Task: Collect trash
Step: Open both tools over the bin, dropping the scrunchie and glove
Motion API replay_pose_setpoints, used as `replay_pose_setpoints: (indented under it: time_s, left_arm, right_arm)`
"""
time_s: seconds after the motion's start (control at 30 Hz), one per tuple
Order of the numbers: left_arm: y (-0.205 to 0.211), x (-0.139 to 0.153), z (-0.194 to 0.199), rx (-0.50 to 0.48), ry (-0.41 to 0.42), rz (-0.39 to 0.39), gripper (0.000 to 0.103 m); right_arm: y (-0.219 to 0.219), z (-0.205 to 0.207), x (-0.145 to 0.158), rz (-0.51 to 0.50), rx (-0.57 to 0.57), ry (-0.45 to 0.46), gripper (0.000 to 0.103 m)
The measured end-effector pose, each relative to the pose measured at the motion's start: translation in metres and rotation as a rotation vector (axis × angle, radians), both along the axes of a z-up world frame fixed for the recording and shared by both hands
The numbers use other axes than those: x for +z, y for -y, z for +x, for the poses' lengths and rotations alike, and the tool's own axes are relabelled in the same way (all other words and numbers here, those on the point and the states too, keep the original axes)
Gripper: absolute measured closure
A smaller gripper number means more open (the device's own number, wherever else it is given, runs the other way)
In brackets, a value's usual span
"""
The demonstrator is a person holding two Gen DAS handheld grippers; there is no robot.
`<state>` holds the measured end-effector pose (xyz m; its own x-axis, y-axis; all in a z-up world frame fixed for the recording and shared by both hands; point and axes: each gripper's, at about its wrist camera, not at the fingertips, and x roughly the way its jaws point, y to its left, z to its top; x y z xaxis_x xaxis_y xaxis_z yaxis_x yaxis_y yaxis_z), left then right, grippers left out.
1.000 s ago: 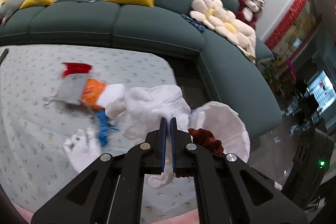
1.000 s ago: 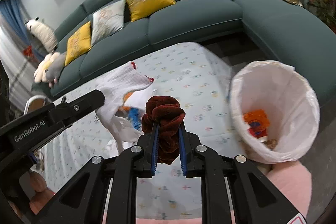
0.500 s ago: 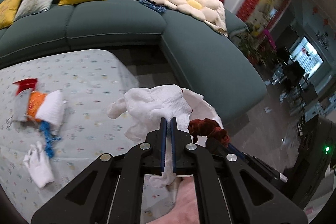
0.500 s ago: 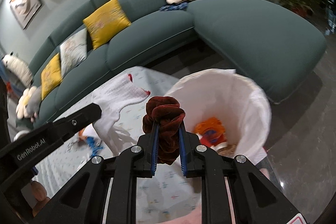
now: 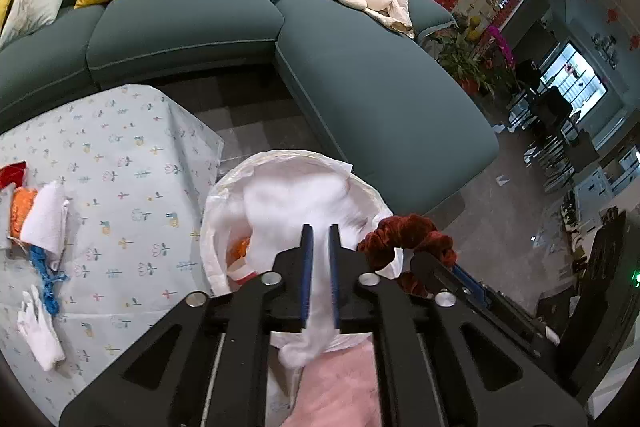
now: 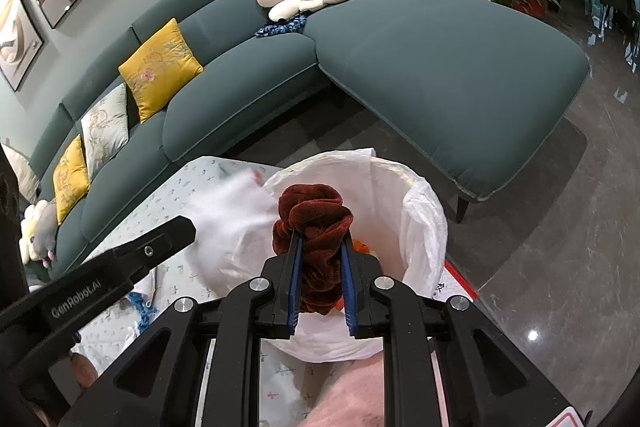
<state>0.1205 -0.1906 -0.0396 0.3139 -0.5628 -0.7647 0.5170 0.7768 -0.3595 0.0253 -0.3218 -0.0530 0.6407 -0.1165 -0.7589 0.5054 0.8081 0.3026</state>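
Teal sectional sofa (image 5: 360,75), grey stone floor (image 6: 560,227)

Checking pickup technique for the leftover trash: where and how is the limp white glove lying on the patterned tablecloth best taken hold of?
Grip the crumpled white glove at its bunched cuff end, coming from above with the gripper closing across its narrow width. It lies flat and limp on the floral tablecloth, apart from the blue string, so nothing else gets pinched.

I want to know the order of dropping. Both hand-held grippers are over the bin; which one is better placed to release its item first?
Left. The left hand-held gripper is over the lined bin, its jaws opening around the white cloth. The right hand-held gripper is shut on the maroon scrunchie.
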Motion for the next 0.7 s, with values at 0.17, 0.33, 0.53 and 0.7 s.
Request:
replay_pose_setpoints:
  time_s: [0.17, 0.33, 0.53, 0.7]
  left_arm:
    - [-0.005, 0.0, 0.005, 0.044, 0.006, 0.007, 0.06]
    - [-0.017, -0.003, 0.009, 0.077, -0.003, 0.015, 0.059]
    - [-0.029, -0.005, 0.01, 0.095, 0.004, 0.027, 0.059]
    - [-0.037, -0.008, 0.011, 0.112, 0.0, 0.033, 0.059]
  right_arm:
    - [0.005, 0.002, -0.001, 0.002, -0.007, -0.004, 0.087]
    - [0.003, 0.007, -0.002, 0.001, -0.003, -0.008, 0.086]
    - [-0.004, 0.013, -0.001, -0.008, 0.016, -0.006, 0.086]
    - [-0.008, 0.021, 0.003, -0.022, 0.025, -0.006, 0.081]
